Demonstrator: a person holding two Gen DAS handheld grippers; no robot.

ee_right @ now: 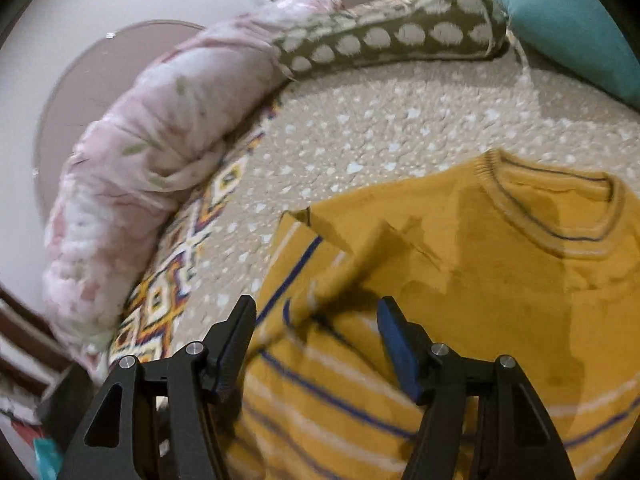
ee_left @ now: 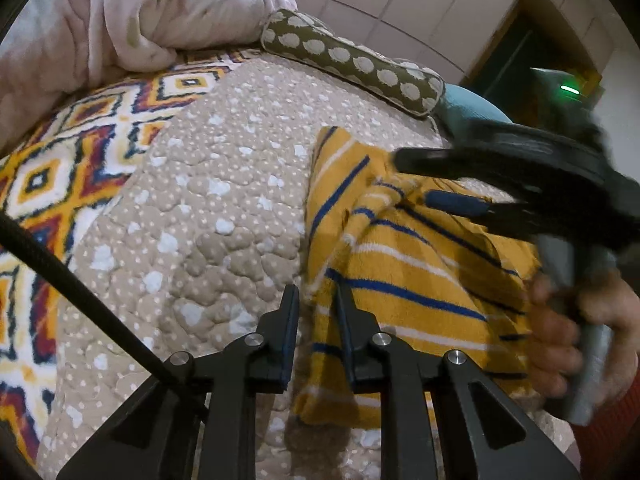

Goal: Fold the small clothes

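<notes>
Left wrist view: the left gripper (ee_left: 317, 300) hangs low over a beige dotted bedspread (ee_left: 224, 200), its fingers set with a narrow gap between them. The edge of a mustard-yellow sweater (ee_left: 400, 272) with blue and white stripes runs right at that gap, but whether the cloth is pinched or only lies below the tips cannot be told. The sweater lies rumpled on the bedspread, its lower part cut off behind the gripper's black frame. To the right, the right gripper (ee_left: 420, 184) reaches across the sweater, blurred, one blue-padded finger (ee_left: 456, 204) showing against the cloth; the person's hand (ee_left: 568, 328) wraps its grey handle, smeared at the frame edge. A patterned blanket (ee_left: 60, 168) lies on the left, a pink quilt (ee_left: 132, 20) bunched behind it, a spotted olive cushion (ee_left: 352, 60) beyond.

Right wrist view: the right gripper (ee_right: 316, 320) is spread wide, holding nothing, its fingers poised above the sweater (ee_right: 500, 280), which lies with its ribbed collar away from the camera and a sleeve folded over the chest. Its lower part runs out of frame. The whole picture is slightly blurred. The pink quilt (ee_right: 132, 184), the spotted cushion (ee_right: 392, 40) and a teal pillow (ee_right: 568, 28), partly cut off, ring the bedspread (ee_right: 400, 120).
</notes>
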